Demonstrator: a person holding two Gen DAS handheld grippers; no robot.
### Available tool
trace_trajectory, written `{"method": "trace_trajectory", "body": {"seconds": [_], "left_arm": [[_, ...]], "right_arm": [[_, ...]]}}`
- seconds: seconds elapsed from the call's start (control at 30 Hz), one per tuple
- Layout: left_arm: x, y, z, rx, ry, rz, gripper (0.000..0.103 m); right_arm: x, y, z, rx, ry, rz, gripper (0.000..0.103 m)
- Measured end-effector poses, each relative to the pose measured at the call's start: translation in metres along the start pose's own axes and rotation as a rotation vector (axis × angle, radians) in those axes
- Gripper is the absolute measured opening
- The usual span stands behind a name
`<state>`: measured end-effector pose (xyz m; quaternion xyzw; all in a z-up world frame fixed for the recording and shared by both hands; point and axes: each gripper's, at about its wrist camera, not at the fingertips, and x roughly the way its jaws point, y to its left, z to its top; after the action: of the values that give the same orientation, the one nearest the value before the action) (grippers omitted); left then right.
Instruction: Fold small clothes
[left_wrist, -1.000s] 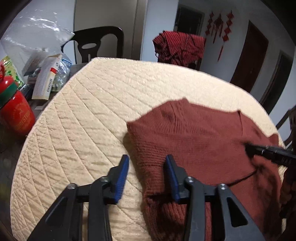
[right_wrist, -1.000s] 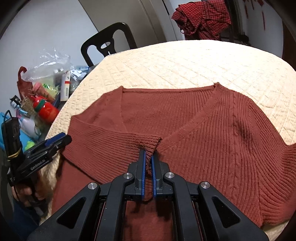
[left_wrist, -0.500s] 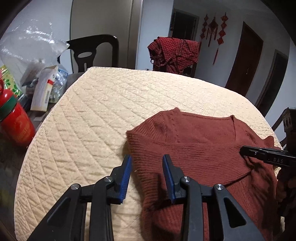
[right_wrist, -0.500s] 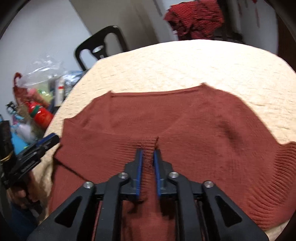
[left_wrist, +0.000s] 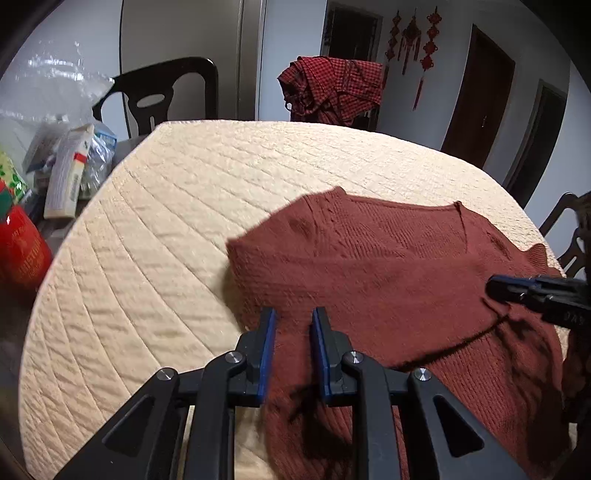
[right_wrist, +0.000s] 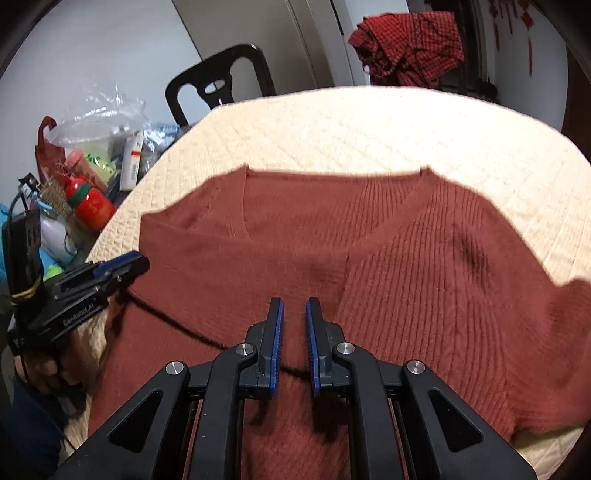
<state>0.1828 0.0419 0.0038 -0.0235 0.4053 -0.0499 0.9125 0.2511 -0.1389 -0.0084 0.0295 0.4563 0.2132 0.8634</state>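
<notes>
A rust-red knit sweater (right_wrist: 388, 266) lies spread on the cream quilted table cover (left_wrist: 184, 206), V-neck facing up, one side folded in over the body. The right gripper (right_wrist: 294, 332) hovers above its middle, jaws a narrow gap apart and holding nothing. The left gripper (left_wrist: 292, 339) sits over the sweater's edge, jaws parted, empty too. Beyond the table stand a black chair (left_wrist: 162, 96) and a draped red checked shirt (left_wrist: 332, 88).
</notes>
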Motion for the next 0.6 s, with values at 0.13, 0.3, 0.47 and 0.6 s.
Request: {"method": "trace_trajectory", "body": {"seconds": [0.13, 0.3, 0.47, 0.6], "left_arm": [[0.014, 0.006, 0.017, -0.016, 0.004, 0.032, 0.022], [0.015, 0.002, 0.015, 0.006, 0.023, 0.051, 0.022], [-0.019, -0.009, -0.007, 0.018, 0.001, -0.018, 0.022], [-0.022, -0.016, -0.025, 0.047, 0.018, -0.015, 0.022]], "right_arm": [[0.013, -0.003, 0.016, 0.015, -0.003, -0.010, 0.012], [0.015, -0.012, 0.016, 0.033, 0.011, -0.026, 0.012], [-0.012, -0.001, -0.008, -0.001, -0.015, -0.011, 0.012], [-0.007, 0.006, -0.029, -0.061, 0.008, -0.030, 0.012]]}}
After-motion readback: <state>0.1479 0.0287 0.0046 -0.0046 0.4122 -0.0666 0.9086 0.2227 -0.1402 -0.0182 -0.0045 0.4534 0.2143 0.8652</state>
